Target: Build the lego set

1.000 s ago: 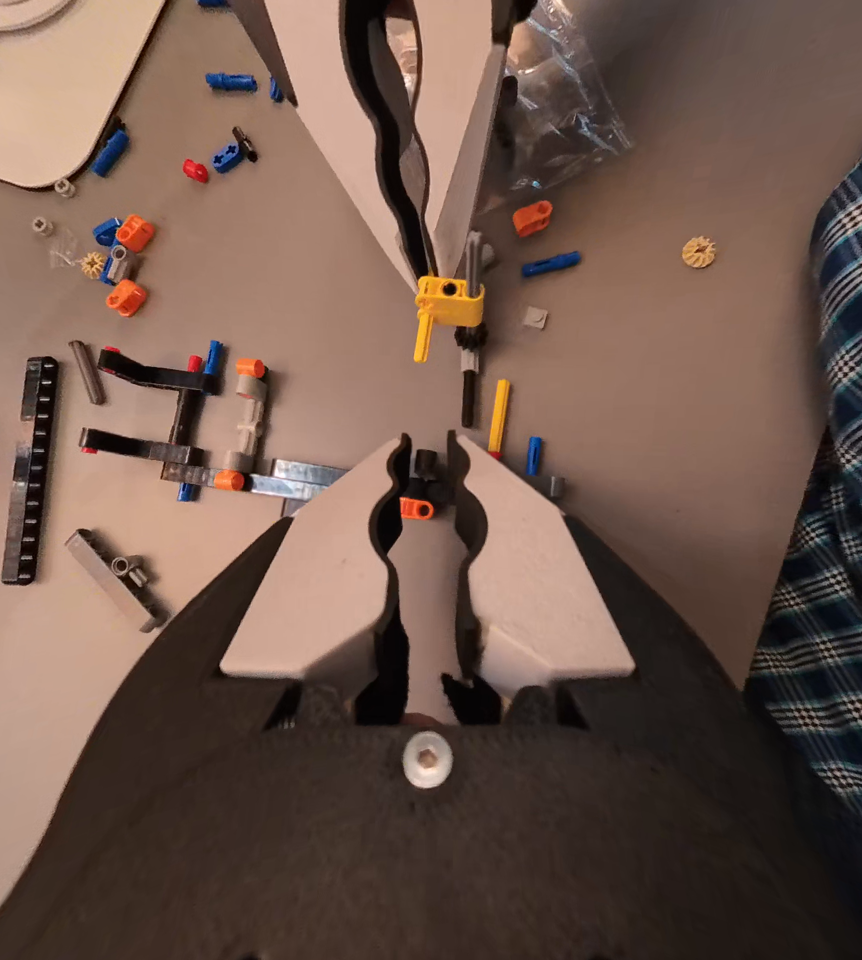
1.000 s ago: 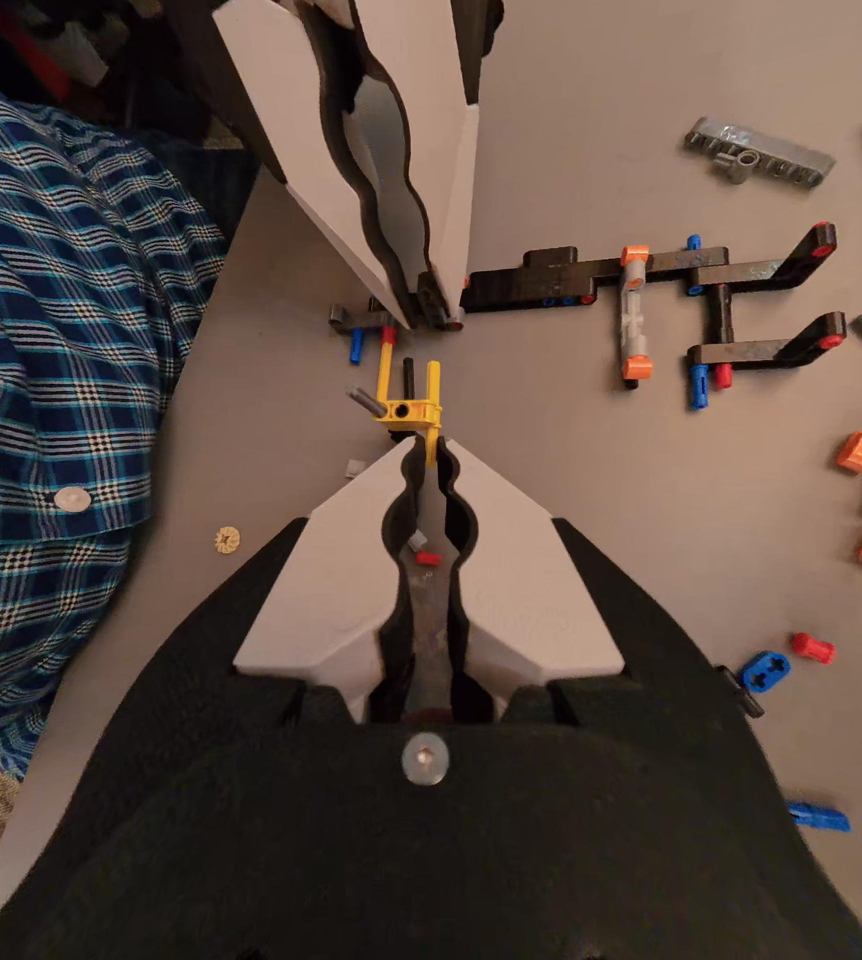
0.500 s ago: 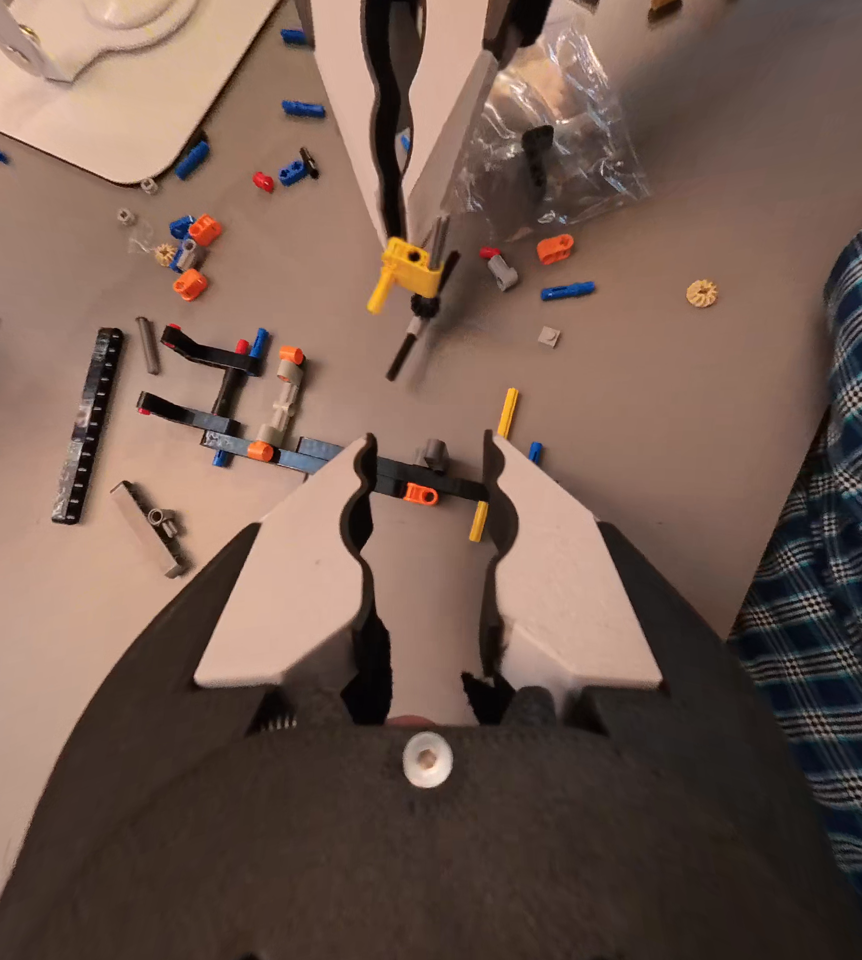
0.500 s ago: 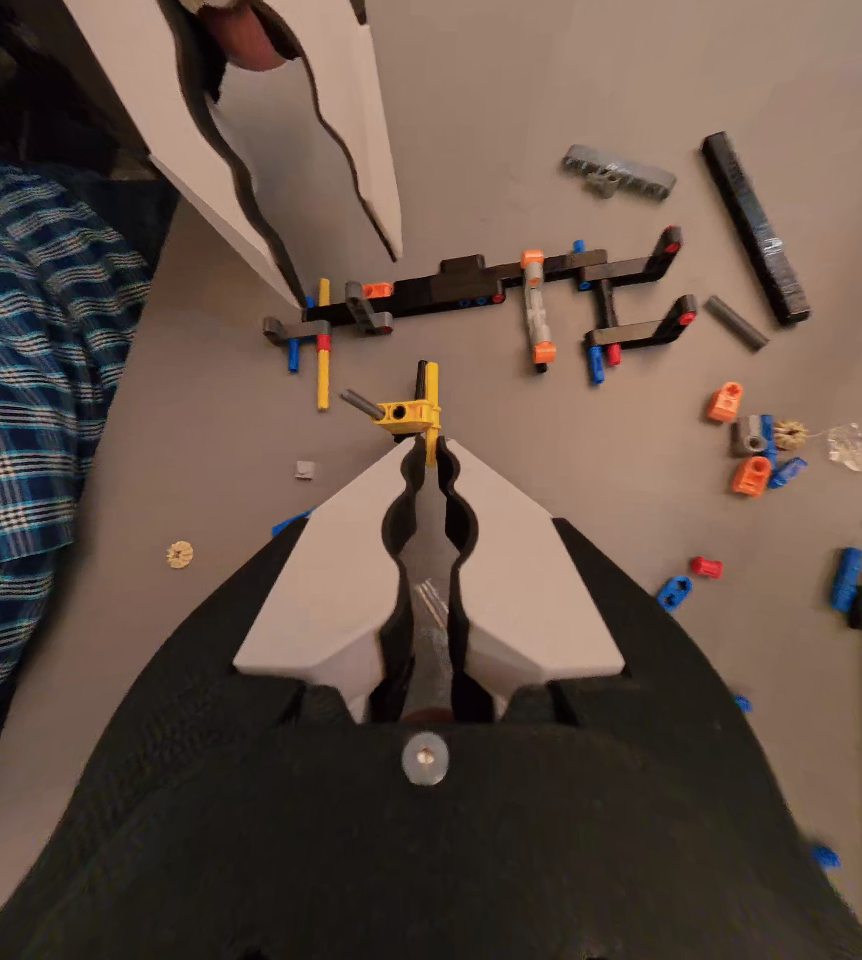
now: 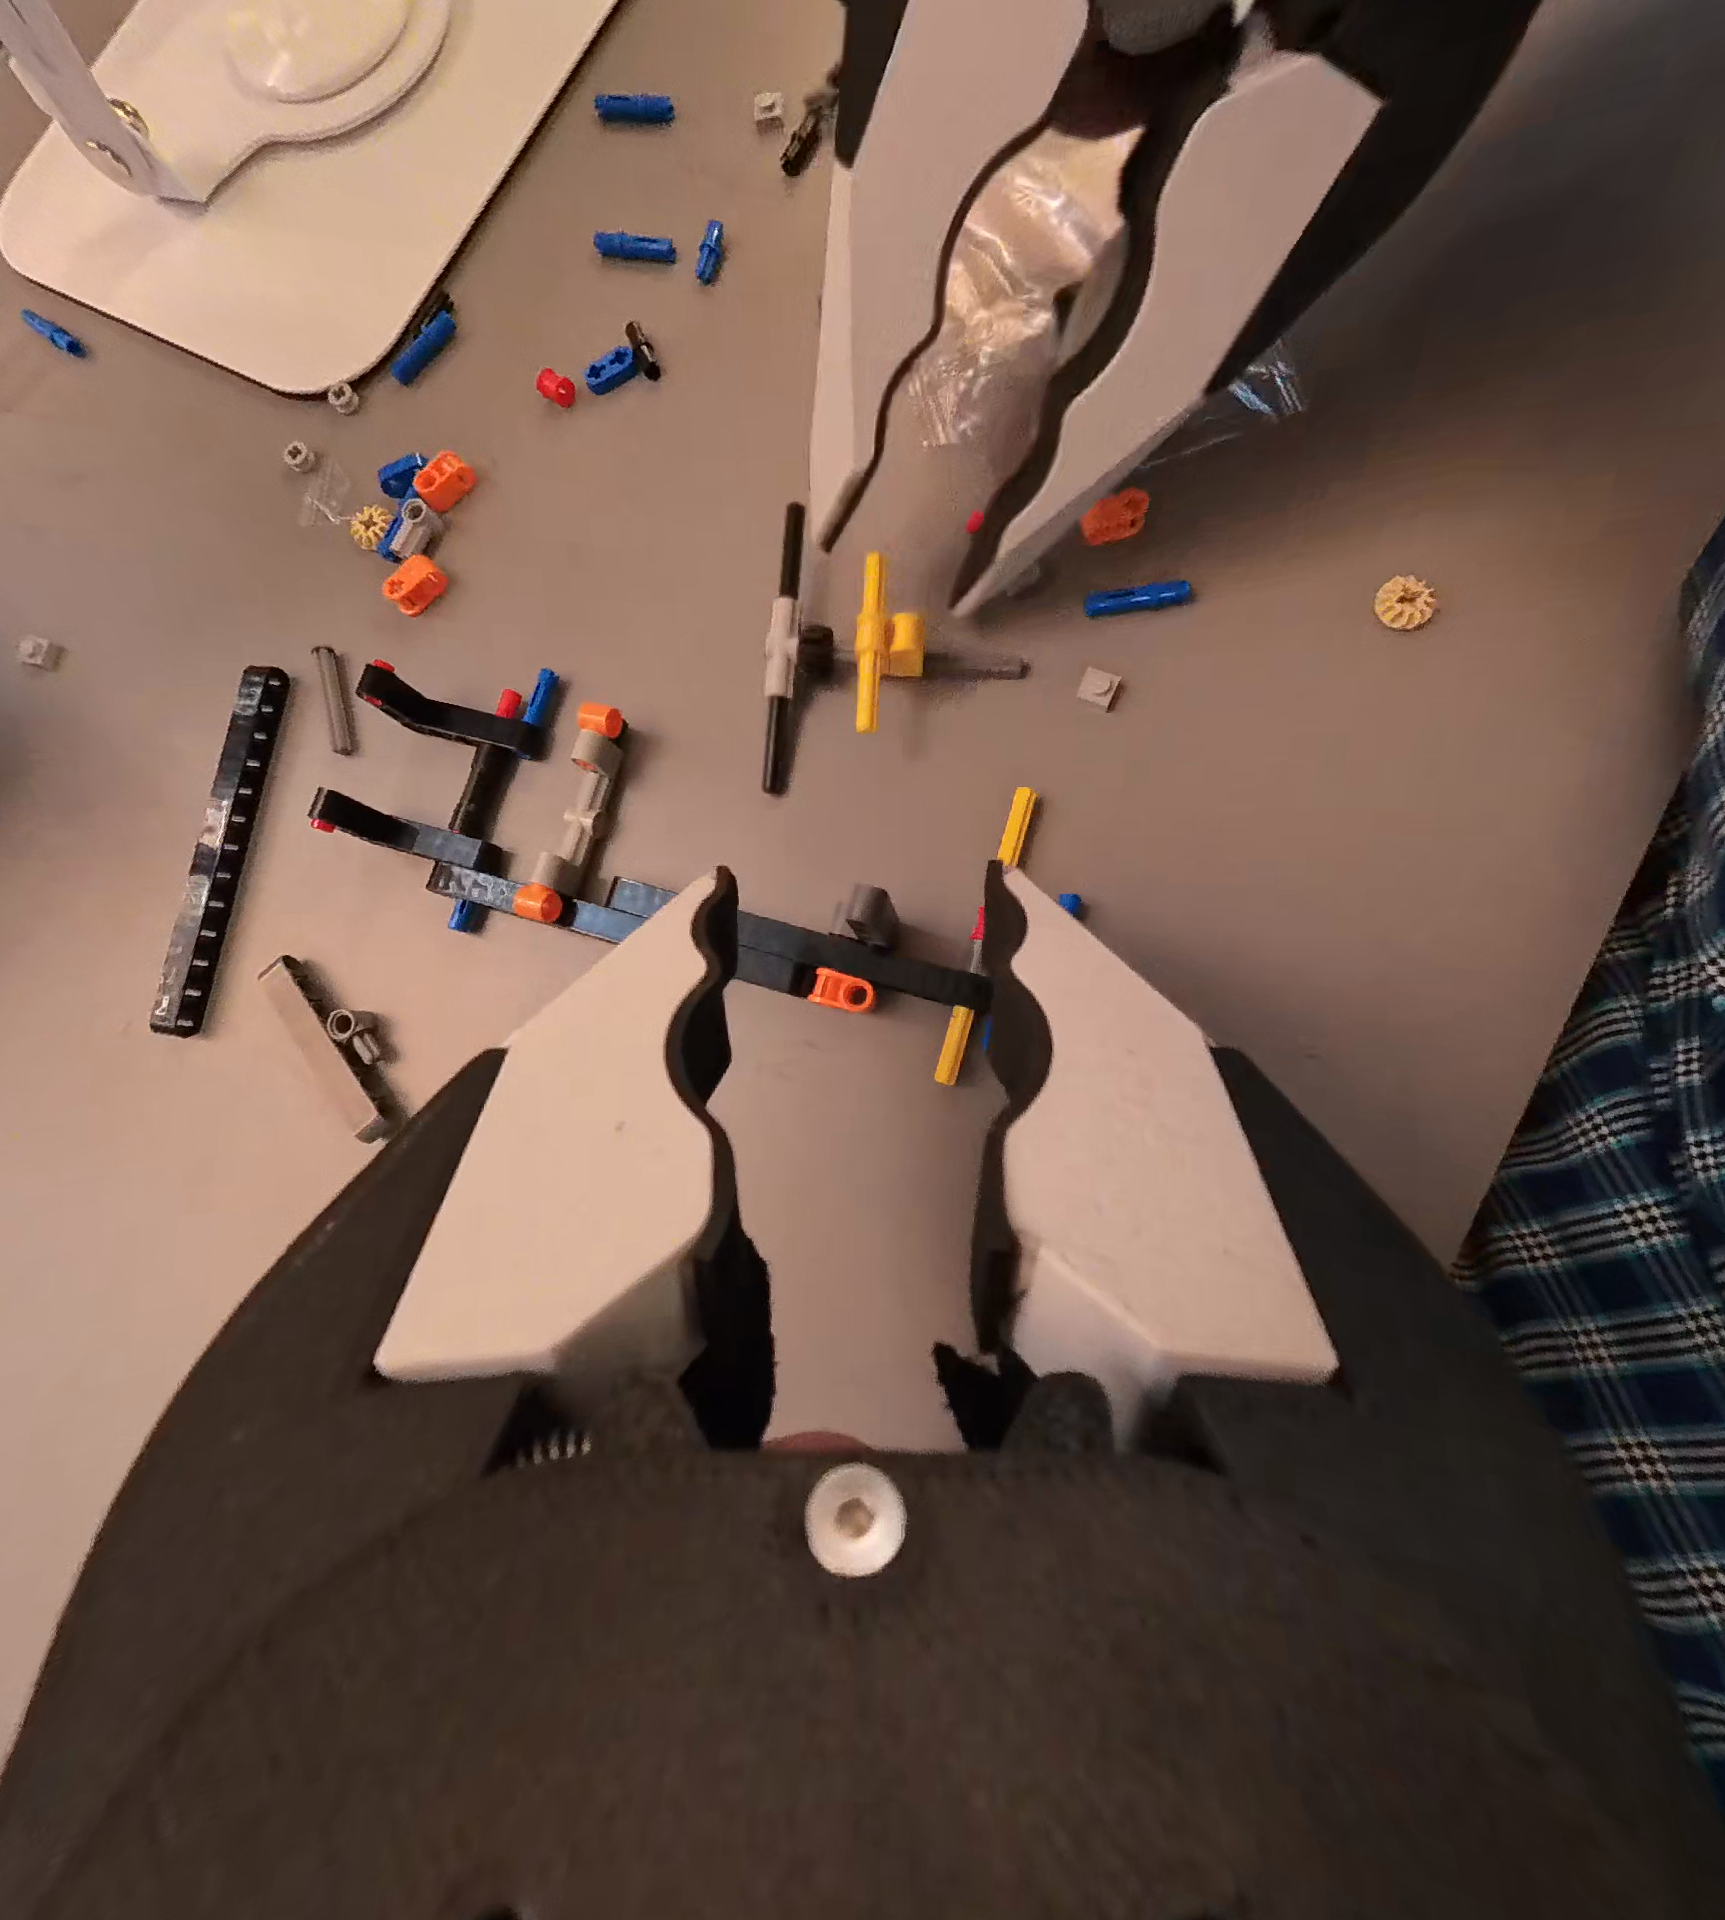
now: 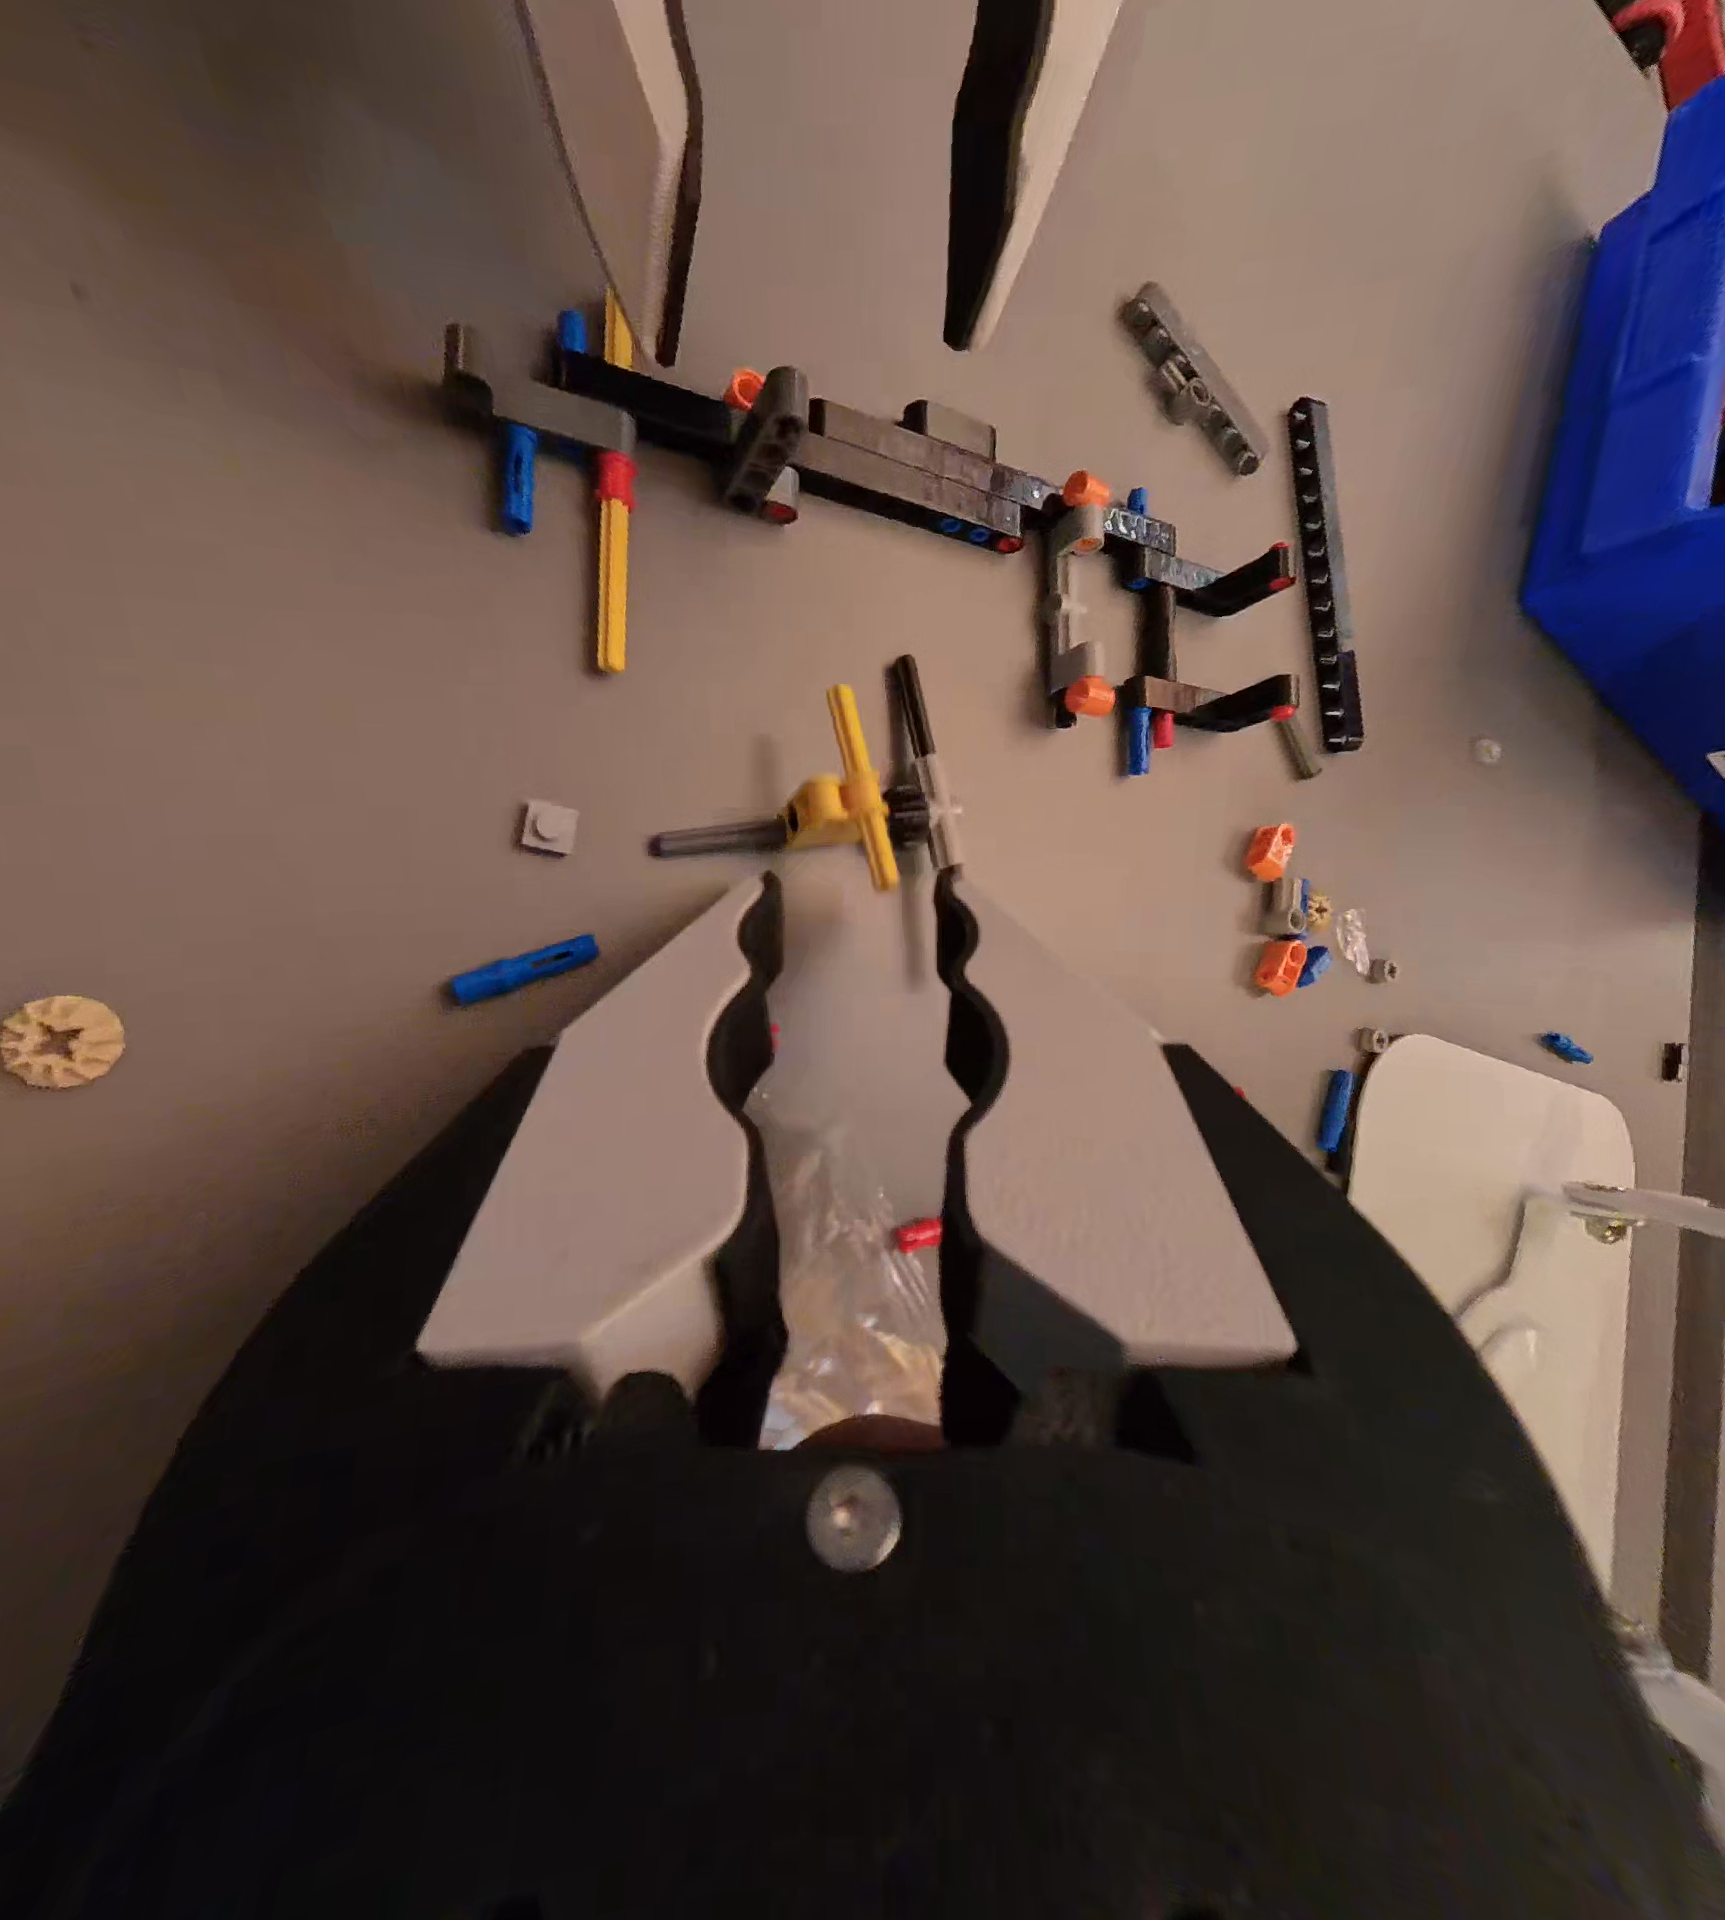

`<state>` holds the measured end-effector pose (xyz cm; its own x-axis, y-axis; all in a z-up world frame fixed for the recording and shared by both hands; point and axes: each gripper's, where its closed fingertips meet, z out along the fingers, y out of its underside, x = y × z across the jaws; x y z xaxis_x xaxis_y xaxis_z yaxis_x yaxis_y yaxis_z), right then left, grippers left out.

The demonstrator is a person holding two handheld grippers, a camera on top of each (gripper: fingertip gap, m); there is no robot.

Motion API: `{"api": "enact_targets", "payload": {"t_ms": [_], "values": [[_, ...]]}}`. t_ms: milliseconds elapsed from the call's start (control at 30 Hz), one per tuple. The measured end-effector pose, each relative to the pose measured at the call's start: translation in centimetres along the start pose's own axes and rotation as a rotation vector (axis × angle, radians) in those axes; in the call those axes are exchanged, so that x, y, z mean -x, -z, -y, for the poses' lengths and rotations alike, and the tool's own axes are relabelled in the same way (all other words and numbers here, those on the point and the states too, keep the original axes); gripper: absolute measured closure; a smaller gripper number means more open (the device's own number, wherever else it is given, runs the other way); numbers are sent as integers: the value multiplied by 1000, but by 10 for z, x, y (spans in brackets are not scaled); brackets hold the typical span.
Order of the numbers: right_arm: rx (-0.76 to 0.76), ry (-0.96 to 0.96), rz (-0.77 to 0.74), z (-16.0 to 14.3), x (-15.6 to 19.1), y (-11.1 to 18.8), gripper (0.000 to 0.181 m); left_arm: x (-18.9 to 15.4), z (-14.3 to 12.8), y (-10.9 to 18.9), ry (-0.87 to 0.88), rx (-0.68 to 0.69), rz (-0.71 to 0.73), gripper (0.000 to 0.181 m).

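Lego sub-assembly (image 6: 842,810) — a yellow connector on a grey axle, with a black gear and a black cross-axle — now lies flat on the grey table (image 5: 1253,883), just beyond your right gripper (image 6: 853,883). Half a second ago those tongs carried it pinched in mid-air; now they stand released and empty, so the piece is parked, not yet joined to the long black frame (image 5: 837,951). Your left gripper (image 5: 858,883) hovers over that frame's end, fingers spread wide, grasping nothing, where a second ago it was nearly closed around the orange connector (image 5: 840,987). You will likely need a fresh grip before mating the two. Counted in the left wrist view: two builds, one separate black beam (image 5: 219,847), one grey beam (image 5: 328,1044), two tan gears, three loose orange connectors — and one clear bag (image 5: 1019,312) behind the right fingers.
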<state>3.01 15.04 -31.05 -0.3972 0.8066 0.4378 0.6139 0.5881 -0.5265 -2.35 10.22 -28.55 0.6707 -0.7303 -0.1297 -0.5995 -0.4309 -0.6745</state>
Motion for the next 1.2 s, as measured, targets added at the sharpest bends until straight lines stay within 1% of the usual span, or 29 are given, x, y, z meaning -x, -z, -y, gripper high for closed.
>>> {"api": "enact_targets", "payload": {"t_ms": [33, 133, 233, 400, 533, 633, 667, 733, 900, 1200], "values": [[-12, -15, 5, 1, 1, 4, 153, 0, 0, 1, 4, -3, 0, 136], [-35, -74, 19, 0, -4, 15, 154, 2, 2, 1, 14, -15, -3, 135], [-46, -156, 26, -3, -17, 19, 155, 1, 2, -2, 19, -17, -17, 135], [-38, -213, 109, -3, -26, 3, 155, 0, 3, -2, 20, -22, -23, 136], [-9, -164, 161, -4, -23, -14, 155, 2, 3, 0, 28, -30, -18, 136], [24, -137, 184, -8, -19, -23, 169, 2, 2, 1, 39, -36, -19, 136], [31, -131, 182, -9, -18, -25, 177, 2, 2, 1, 36, -37, -19, 137], [25, -146, 185, -8, -18, -25, 180, 2, 3, 1, 31, -42, -17, 138], [-26, -216, 175, -4, -20, -19, 180, 6, 2, 0, 63, -45, -18, 137], [-105, -448, 128, -13, -34, 6, 180, 13, 17, 0, 111, -93, 10, 136]]}}
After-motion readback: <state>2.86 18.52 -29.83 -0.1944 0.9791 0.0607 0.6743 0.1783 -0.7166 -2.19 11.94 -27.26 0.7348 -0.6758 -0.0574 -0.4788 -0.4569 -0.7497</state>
